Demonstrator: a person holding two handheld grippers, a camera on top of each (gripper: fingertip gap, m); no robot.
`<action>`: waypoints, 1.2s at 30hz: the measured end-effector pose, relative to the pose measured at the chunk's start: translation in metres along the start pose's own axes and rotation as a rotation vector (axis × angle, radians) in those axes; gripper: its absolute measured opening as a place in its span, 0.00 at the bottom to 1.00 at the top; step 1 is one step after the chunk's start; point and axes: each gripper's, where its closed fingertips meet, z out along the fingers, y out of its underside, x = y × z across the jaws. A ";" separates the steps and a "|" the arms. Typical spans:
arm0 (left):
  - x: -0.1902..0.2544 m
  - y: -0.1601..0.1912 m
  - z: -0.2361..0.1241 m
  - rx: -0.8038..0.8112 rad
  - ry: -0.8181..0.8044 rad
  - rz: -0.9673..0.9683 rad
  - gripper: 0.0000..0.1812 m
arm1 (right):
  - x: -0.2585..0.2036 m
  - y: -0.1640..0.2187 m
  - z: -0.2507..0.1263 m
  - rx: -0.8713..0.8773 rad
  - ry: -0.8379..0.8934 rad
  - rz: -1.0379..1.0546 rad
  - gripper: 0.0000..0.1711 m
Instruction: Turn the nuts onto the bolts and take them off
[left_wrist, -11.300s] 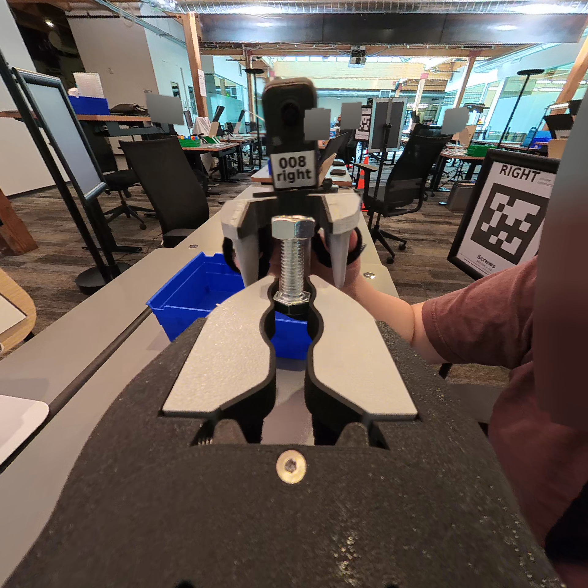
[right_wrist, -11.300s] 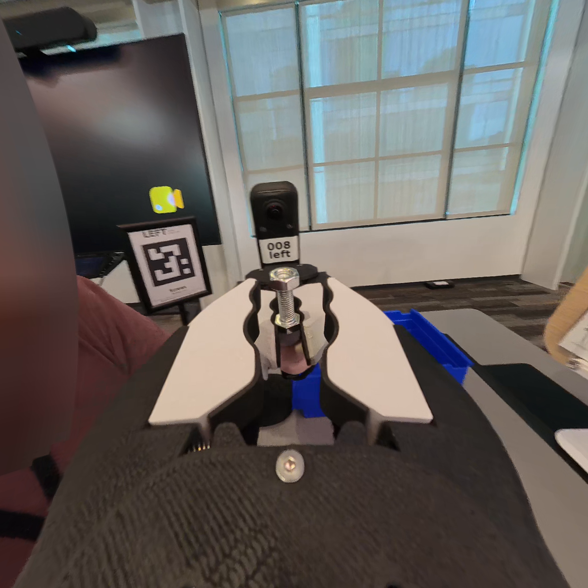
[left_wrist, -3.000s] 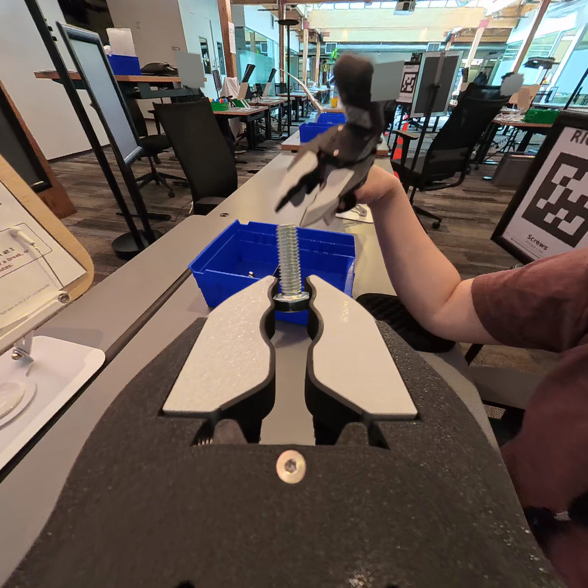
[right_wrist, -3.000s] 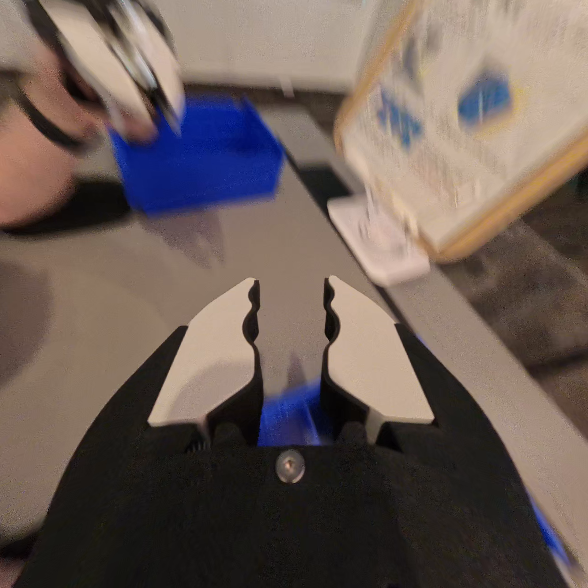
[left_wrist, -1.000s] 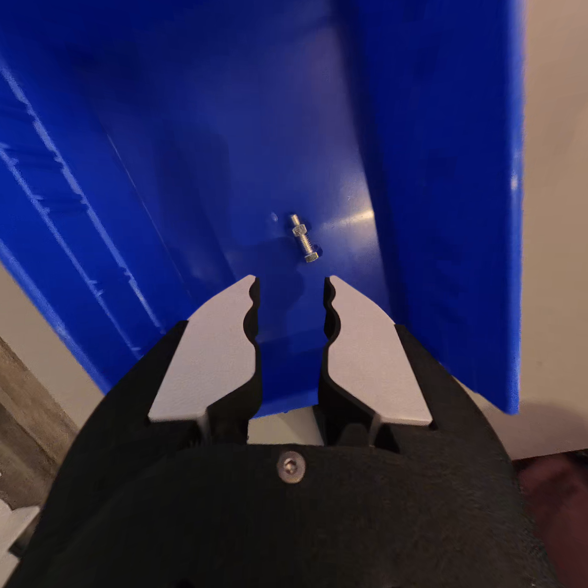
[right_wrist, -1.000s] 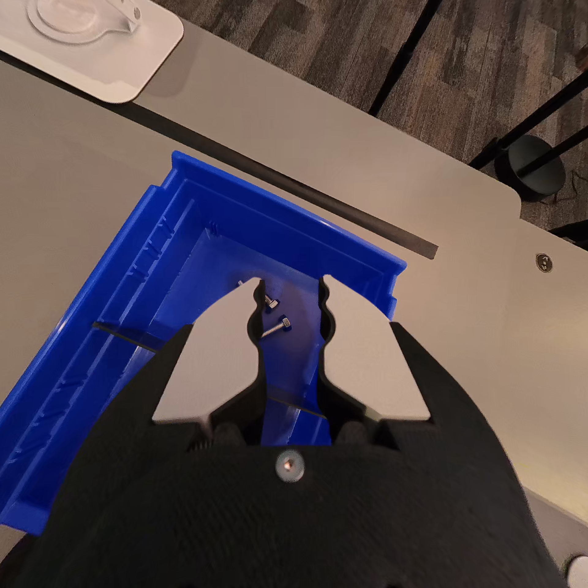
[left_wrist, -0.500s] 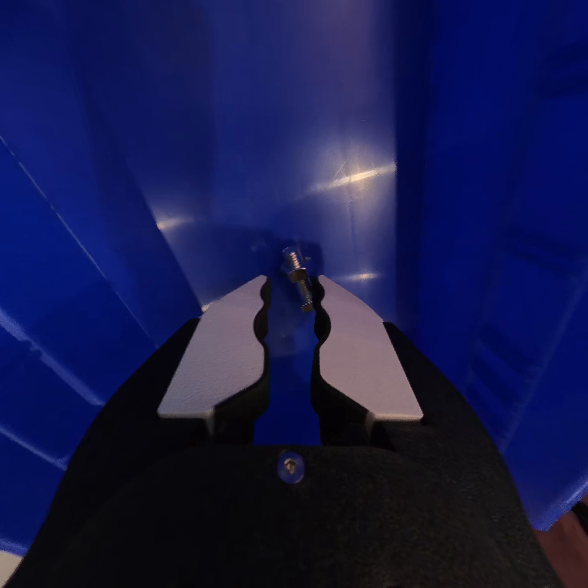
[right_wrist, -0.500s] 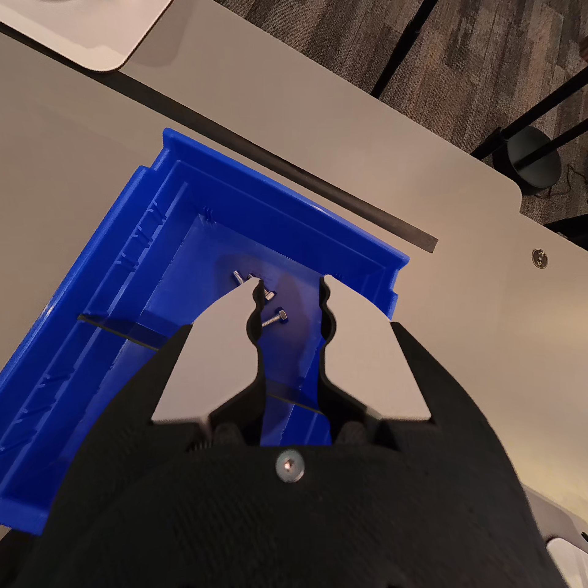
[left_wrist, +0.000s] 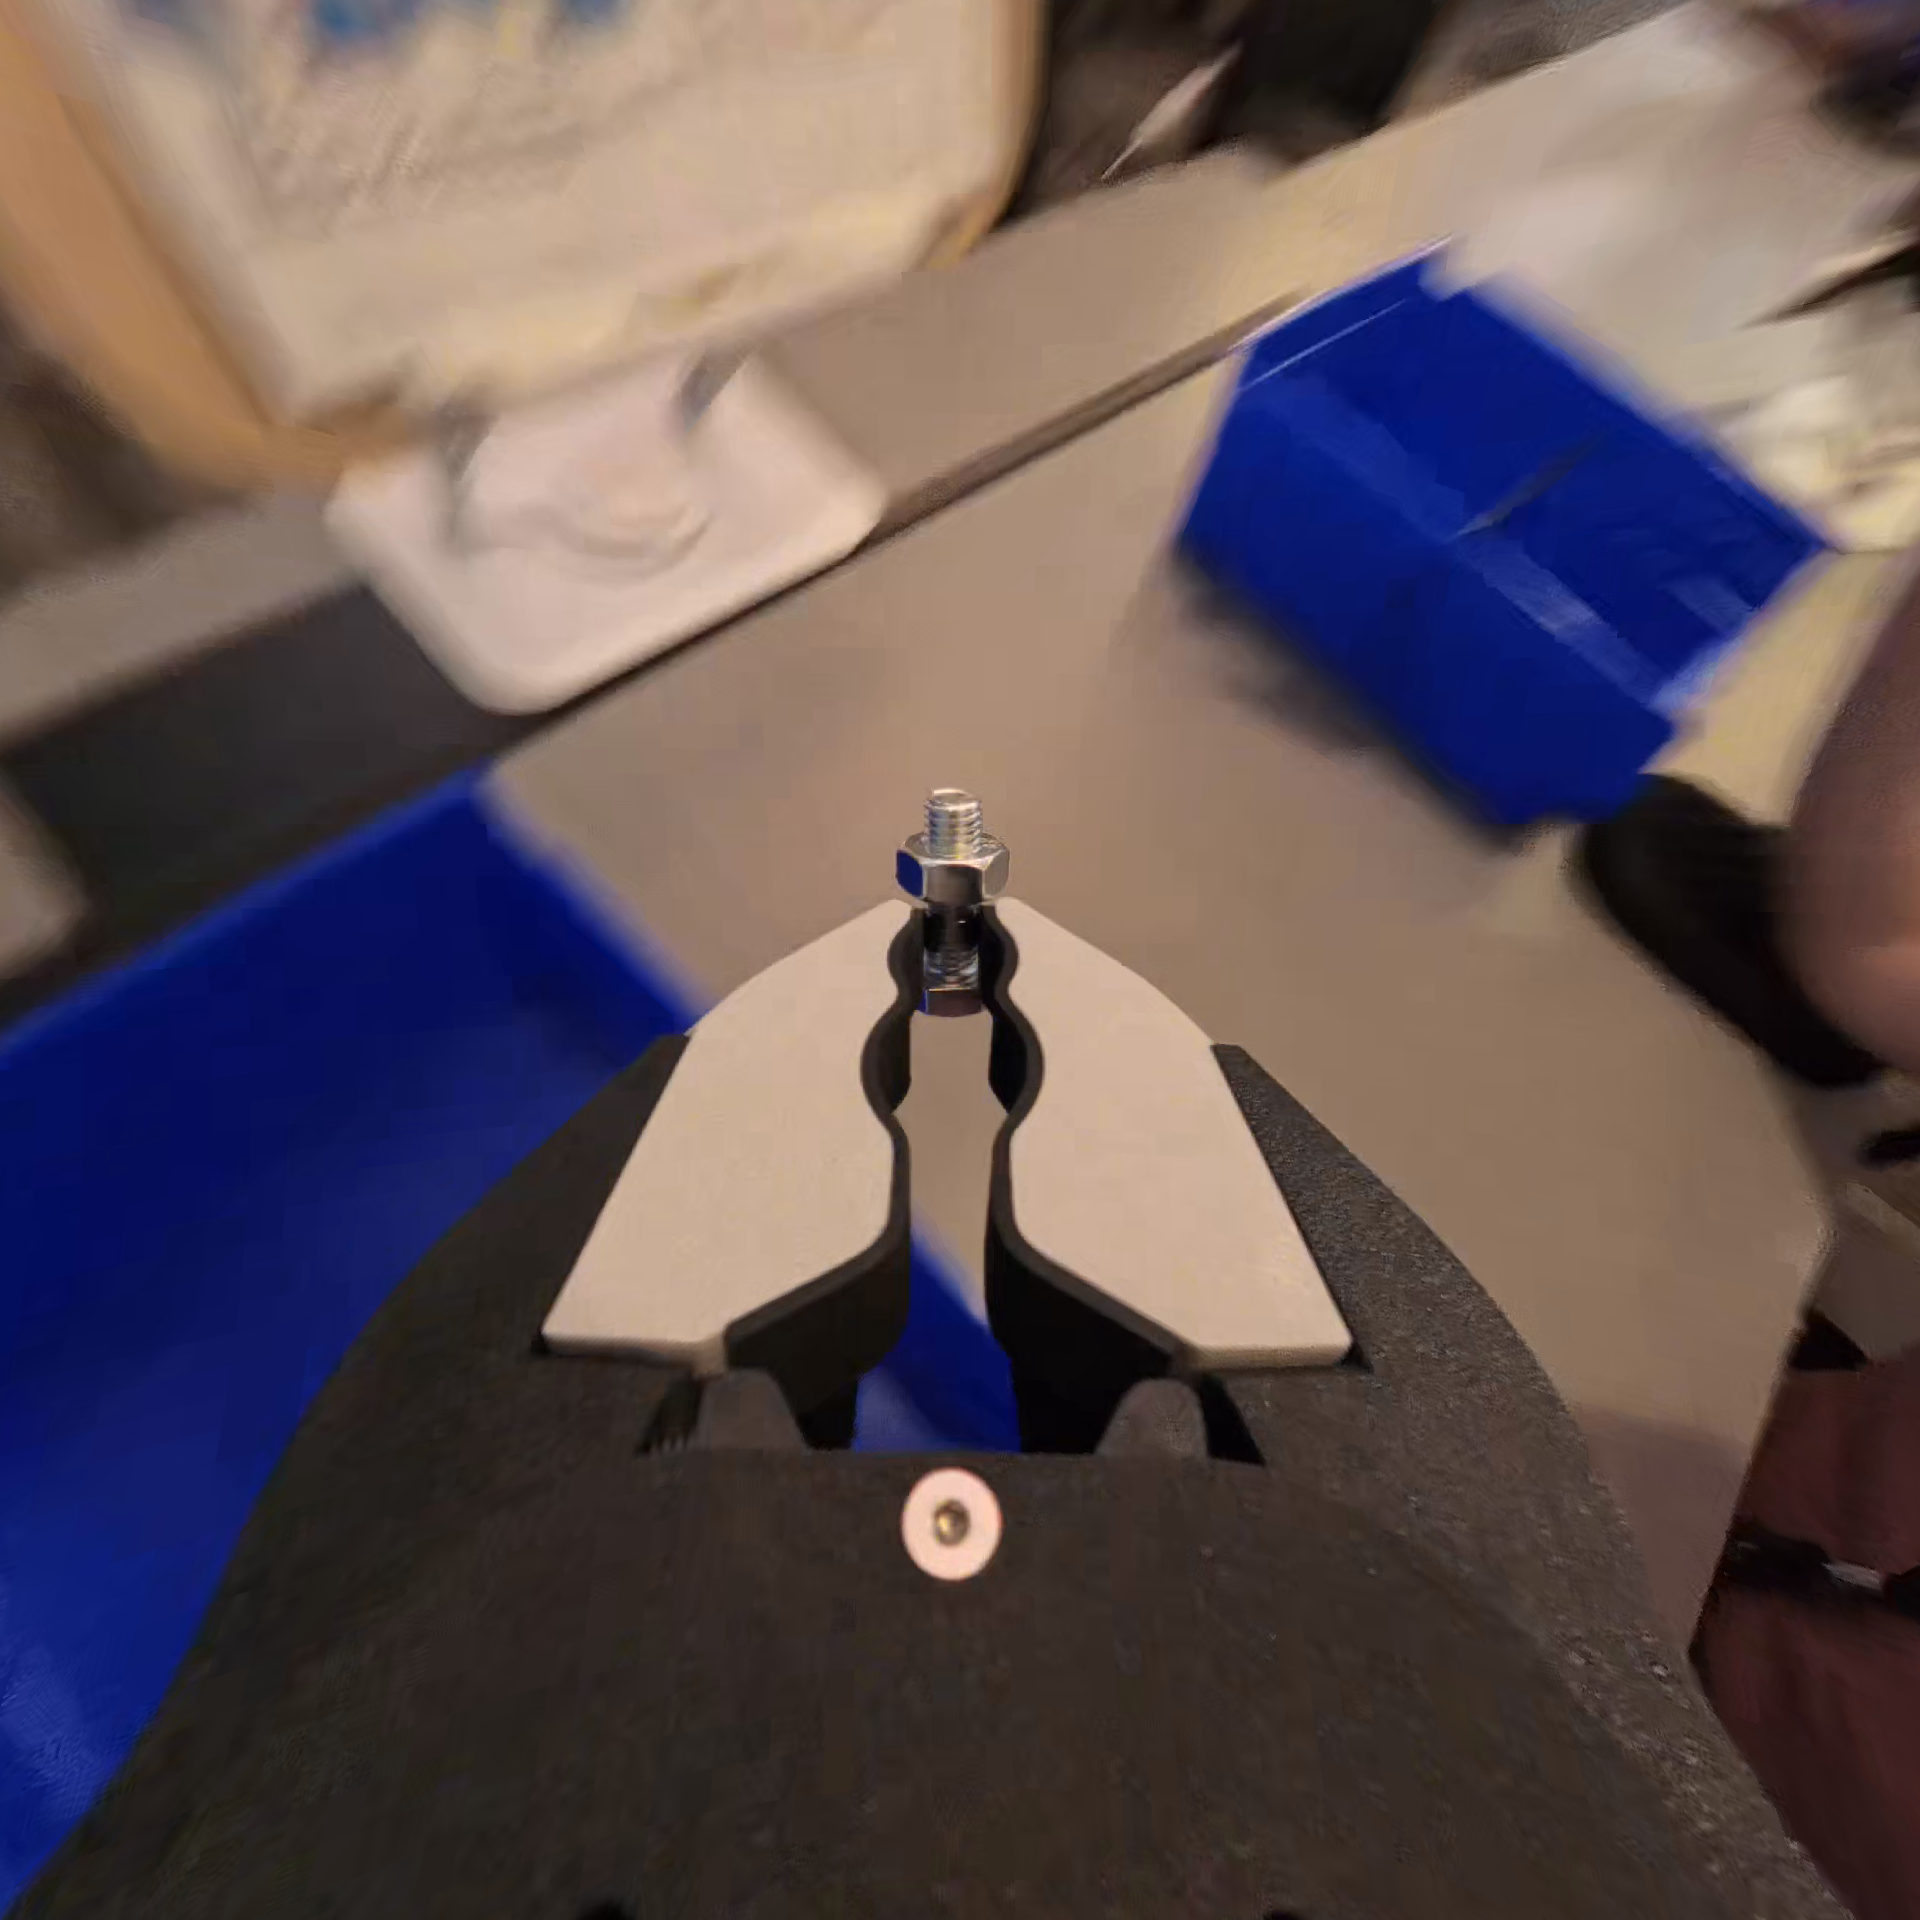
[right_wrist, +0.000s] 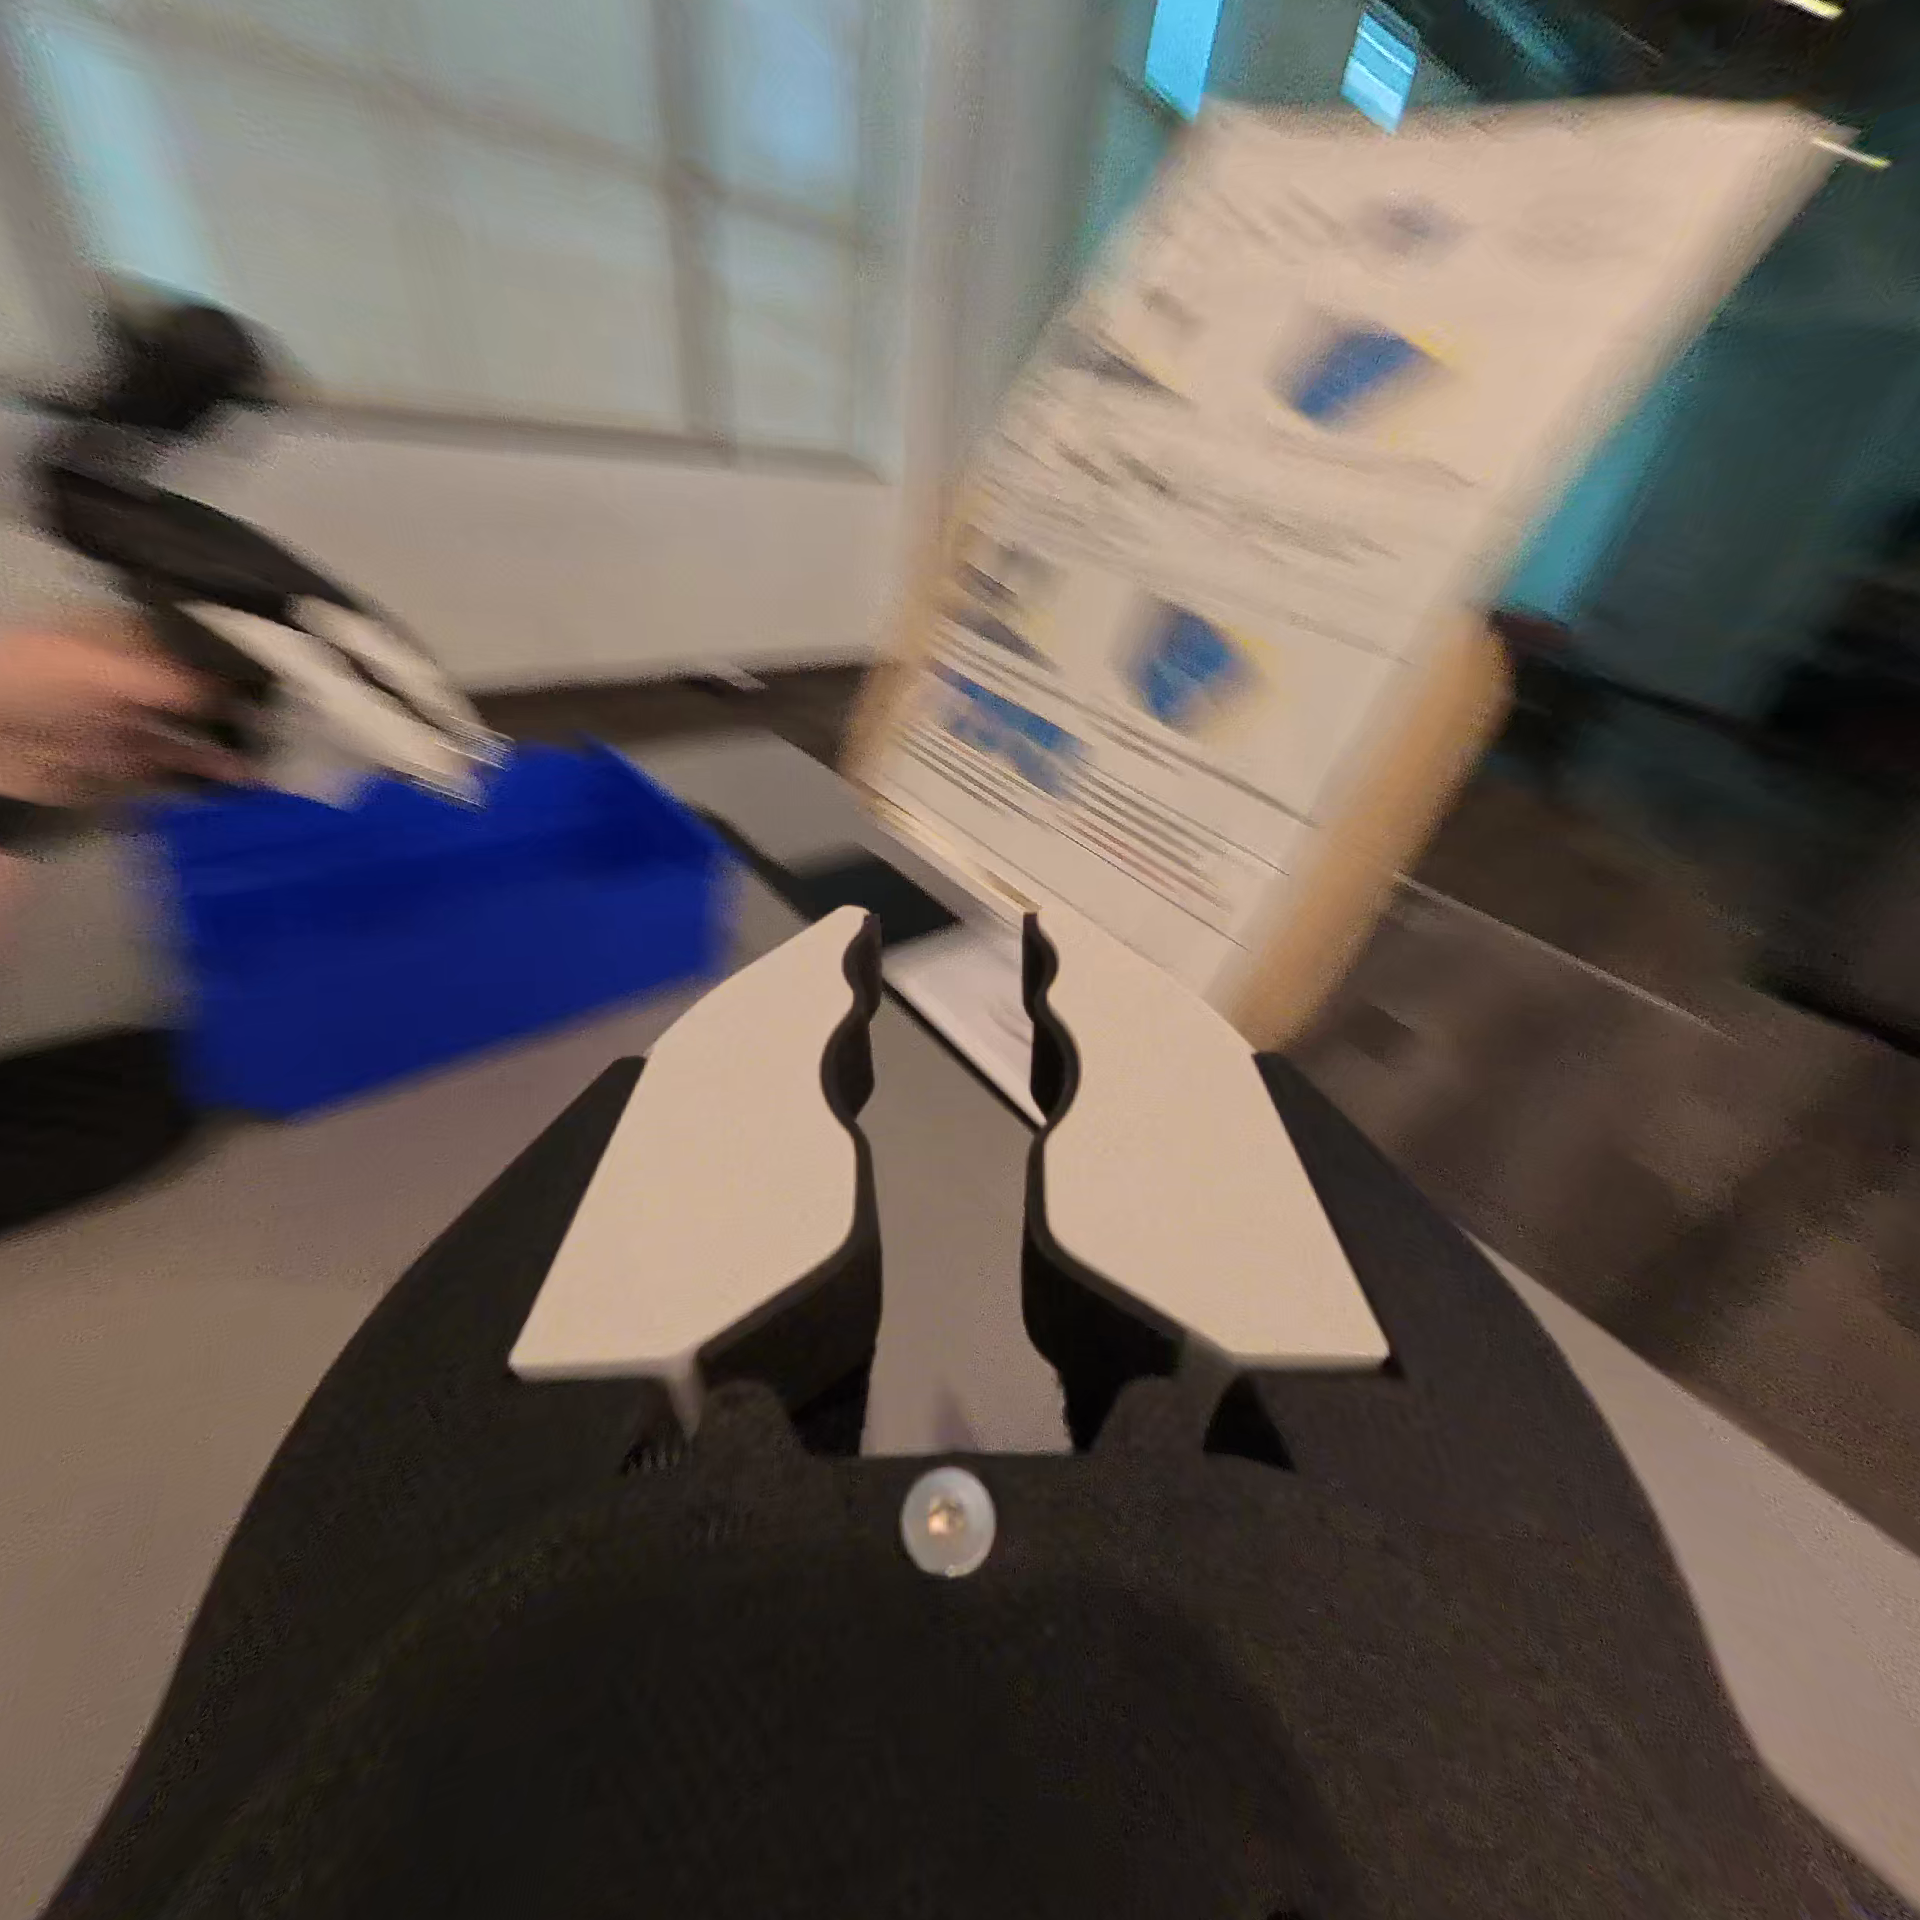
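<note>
Your left gripper (left_wrist: 951, 925) is clenched on a small bolt (left_wrist: 948, 948), pinching its shank near the head so the threaded end points away from you. A nut (left_wrist: 950, 871) sits on the bolt just past the fingertips (left_wrist: 831, 966). Beyond the bolt lies the grey table (left_wrist: 935, 665); one blue bin (left_wrist: 239, 1091) is near and left of the bolt, another blue bin (left_wrist: 1475, 582) farther off to its right. Your right gripper (right_wrist: 948, 935) is released, jaws apart and holding nothing. Past it a blurred blue bin (right_wrist: 416, 914) and a tilted instruction board (right_wrist: 1299, 499) show.
</note>
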 end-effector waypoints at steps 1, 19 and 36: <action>0.029 -0.018 0.002 0.074 0.079 0.074 0.05 | -0.036 -0.018 0.007 0.096 -0.165 0.033 0.15; 0.167 -0.056 0.024 0.284 0.350 0.365 0.05 | -0.185 -0.015 0.066 0.213 -0.753 0.301 0.07; 0.164 -0.058 0.011 0.361 0.337 0.428 0.25 | -0.190 -0.013 0.063 0.192 -0.797 0.292 0.08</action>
